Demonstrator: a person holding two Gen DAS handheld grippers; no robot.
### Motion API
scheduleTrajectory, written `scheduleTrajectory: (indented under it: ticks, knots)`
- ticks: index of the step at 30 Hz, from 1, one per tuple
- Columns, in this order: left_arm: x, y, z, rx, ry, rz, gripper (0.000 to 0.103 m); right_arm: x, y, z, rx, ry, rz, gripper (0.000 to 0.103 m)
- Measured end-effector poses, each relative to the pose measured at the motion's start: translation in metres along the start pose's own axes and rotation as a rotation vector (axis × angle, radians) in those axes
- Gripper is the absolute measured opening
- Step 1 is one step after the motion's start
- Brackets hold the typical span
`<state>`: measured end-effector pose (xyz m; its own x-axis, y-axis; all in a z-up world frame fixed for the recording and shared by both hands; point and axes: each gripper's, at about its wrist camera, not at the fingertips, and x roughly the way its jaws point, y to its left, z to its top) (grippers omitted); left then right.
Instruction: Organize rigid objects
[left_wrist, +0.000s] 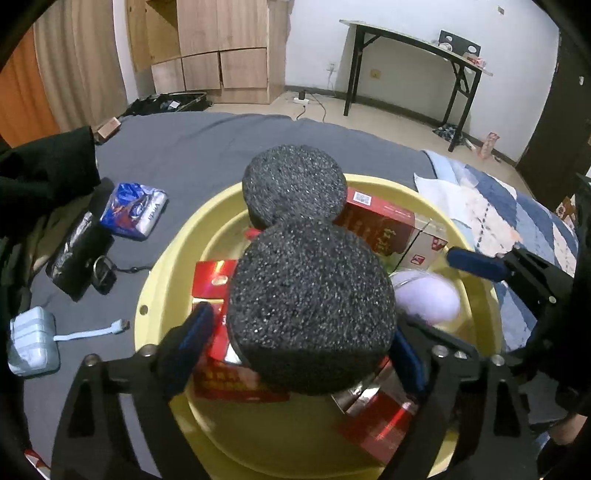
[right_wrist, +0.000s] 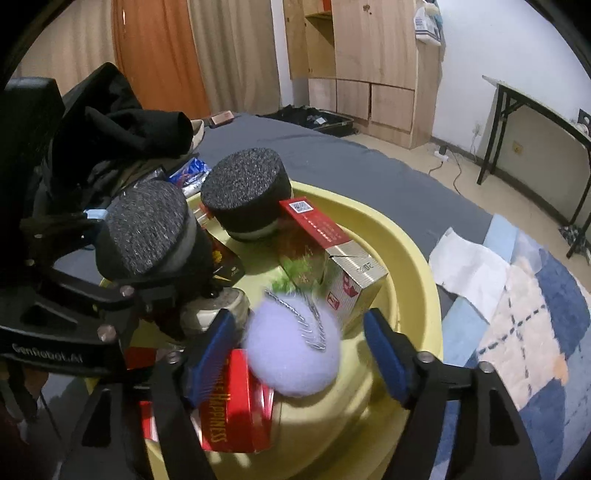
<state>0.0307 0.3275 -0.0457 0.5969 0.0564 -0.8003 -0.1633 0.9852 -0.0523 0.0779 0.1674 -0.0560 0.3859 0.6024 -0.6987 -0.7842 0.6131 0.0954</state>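
Note:
A yellow basin (left_wrist: 166, 266) (right_wrist: 417, 288) sits on the grey bed and holds several red boxes (left_wrist: 376, 221) (right_wrist: 236, 413) and a gold-and-white carton (right_wrist: 354, 280). Two black foam-topped cylinders stand in it, the far one (left_wrist: 293, 184) (right_wrist: 245, 188) and the near one (left_wrist: 310, 306) (right_wrist: 147, 229). My left gripper (left_wrist: 299, 332) is open around the near cylinder, its blue pads a little clear of it. My right gripper (right_wrist: 299, 319) is open over the basin; a blurred purple fluffy ball (right_wrist: 291, 347) (left_wrist: 428, 299) with a silver chain lies between its fingers, apart from the right one.
Left of the basin lie a blue snack pack (left_wrist: 135, 208), a black pouch (left_wrist: 79, 254), a light blue charger (left_wrist: 33, 341) with its cable, and black clothing (left_wrist: 44, 166). A white paper (right_wrist: 469, 269) and a blue plaid blanket (right_wrist: 535, 332) lie to the right.

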Motion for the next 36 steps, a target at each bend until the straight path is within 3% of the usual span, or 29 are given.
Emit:
scheduleTrajectory:
  ticks: [2, 4, 11, 17, 22, 26, 32, 36]
  knots:
    - [-0.006, -0.001, -0.002, -0.008, -0.018, 0.004, 0.102, -0.006, 0.001, -0.002, -0.001, -0.022, -0.001, 0.092]
    - [-0.019, -0.002, -0.004, -0.022, -0.045, 0.008, 0.103, -0.012, 0.000, -0.004, -0.002, -0.042, 0.000, 0.101]
    - [-0.078, -0.011, -0.027, -0.057, -0.143, 0.096, 0.103, -0.060, -0.012, -0.022, -0.014, -0.145, -0.006, 0.102]
    - [-0.103, -0.019, -0.082, -0.125, -0.165, 0.108, 0.103, -0.097, -0.012, -0.057, -0.075, -0.118, -0.006, 0.103]
    - [-0.091, -0.028, -0.129, -0.143, -0.120, 0.170, 0.103, -0.105, -0.015, -0.095, -0.110, -0.012, 0.023, 0.103]
    - [-0.068, -0.034, -0.149, -0.157, -0.070, 0.171, 0.103, -0.086, -0.015, -0.124, -0.125, 0.102, 0.026, 0.103]
    - [-0.027, -0.045, -0.152, -0.139, -0.003, 0.204, 0.103, -0.060, -0.012, -0.116, -0.116, 0.111, -0.021, 0.103]
    - [-0.020, -0.045, -0.146, -0.137, -0.015, 0.197, 0.103, -0.039, -0.008, -0.107, -0.102, 0.096, -0.049, 0.103]
